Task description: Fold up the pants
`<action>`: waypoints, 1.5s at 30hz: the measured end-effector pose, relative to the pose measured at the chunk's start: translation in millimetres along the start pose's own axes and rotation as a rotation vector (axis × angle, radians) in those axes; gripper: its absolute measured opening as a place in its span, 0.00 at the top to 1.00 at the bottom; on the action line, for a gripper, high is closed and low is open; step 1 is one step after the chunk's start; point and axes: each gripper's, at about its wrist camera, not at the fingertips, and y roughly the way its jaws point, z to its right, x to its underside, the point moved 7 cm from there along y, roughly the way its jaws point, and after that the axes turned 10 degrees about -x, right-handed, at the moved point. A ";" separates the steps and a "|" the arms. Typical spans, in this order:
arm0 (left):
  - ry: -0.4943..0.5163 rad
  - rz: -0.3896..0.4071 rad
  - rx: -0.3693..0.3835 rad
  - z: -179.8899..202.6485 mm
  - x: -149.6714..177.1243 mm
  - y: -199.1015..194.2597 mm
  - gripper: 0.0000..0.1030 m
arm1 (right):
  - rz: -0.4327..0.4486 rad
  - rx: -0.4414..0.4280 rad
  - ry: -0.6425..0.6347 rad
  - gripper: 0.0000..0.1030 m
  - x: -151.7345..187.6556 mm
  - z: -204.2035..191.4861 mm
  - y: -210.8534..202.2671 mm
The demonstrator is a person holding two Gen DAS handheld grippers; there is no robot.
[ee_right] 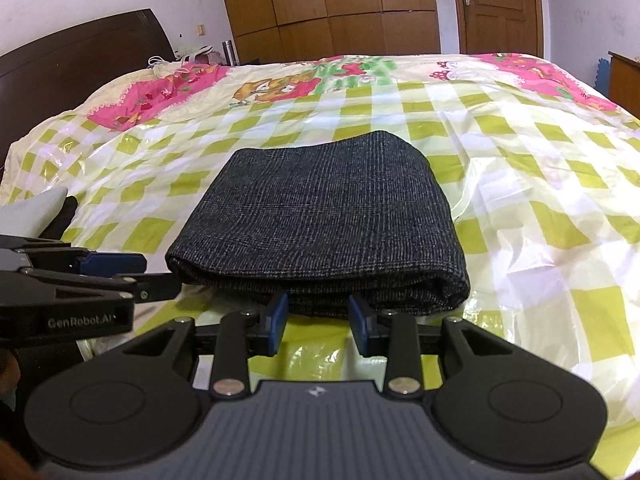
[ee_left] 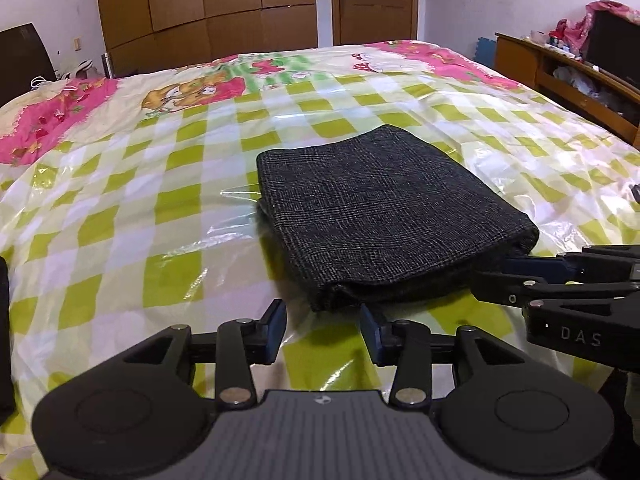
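Note:
The dark grey checked pants (ee_left: pixel 384 216) lie folded into a thick rectangle on the bed; they also show in the right wrist view (ee_right: pixel 320 224). My left gripper (ee_left: pixel 323 326) is open and empty, just in front of the bundle's near left corner. My right gripper (ee_right: pixel 318 318) is open, its blue fingertips at the bundle's near folded edge, holding nothing. Each gripper shows in the other's view: the right one (ee_left: pixel 520 276) at the bundle's right side, the left one (ee_right: pixel 136 276) at its left side.
The bed (ee_left: pixel 160 208) has a green-and-white checked cover under clear plastic. A dark headboard (ee_right: pixel 80 60) stands at the left, wooden wardrobes (ee_left: pixel 208 4) and a door (ee_left: pixel 376 0) behind, a wooden cabinet (ee_left: pixel 568 76) at the right.

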 end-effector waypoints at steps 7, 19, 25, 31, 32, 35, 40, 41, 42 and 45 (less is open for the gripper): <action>-0.008 0.007 -0.009 2.8 1.9 -2.2 0.37 | 0.003 0.002 0.000 0.66 0.4 -0.9 -2.2; -0.044 -0.018 -0.064 0.5 8.7 -0.2 0.01 | -0.001 0.017 0.004 0.62 4.3 -2.9 -5.6; -0.050 -0.021 -0.093 -0.3 12.0 0.7 0.00 | -0.020 0.040 0.023 0.62 6.3 1.1 -4.6; -0.045 -0.041 -0.107 2.1 14.7 5.2 0.00 | -0.030 0.038 0.026 0.61 9.7 -2.1 -6.2; -0.048 -0.047 -0.105 2.1 15.2 6.1 0.00 | -0.032 0.040 0.024 0.60 10.2 -2.8 -6.4; -0.057 -0.056 -0.102 2.1 15.8 7.7 0.00 | -0.034 0.053 0.022 0.60 10.8 -2.7 -7.1; -0.054 -0.063 -0.115 3.3 16.5 9.4 0.00 | -0.039 0.069 0.015 0.59 11.6 -3.3 -7.5; -0.051 -0.065 -0.119 3.9 16.8 9.8 0.00 | -0.040 0.069 0.015 0.59 11.8 -3.5 -7.6; -0.048 -0.065 -0.122 4.2 17.1 10.0 0.00 | -0.041 0.070 0.014 0.59 12.0 -3.6 -7.7; -0.035 -0.066 -0.135 5.6 17.1 10.6 0.00 | -0.046 0.072 0.011 0.59 12.5 -3.9 -7.3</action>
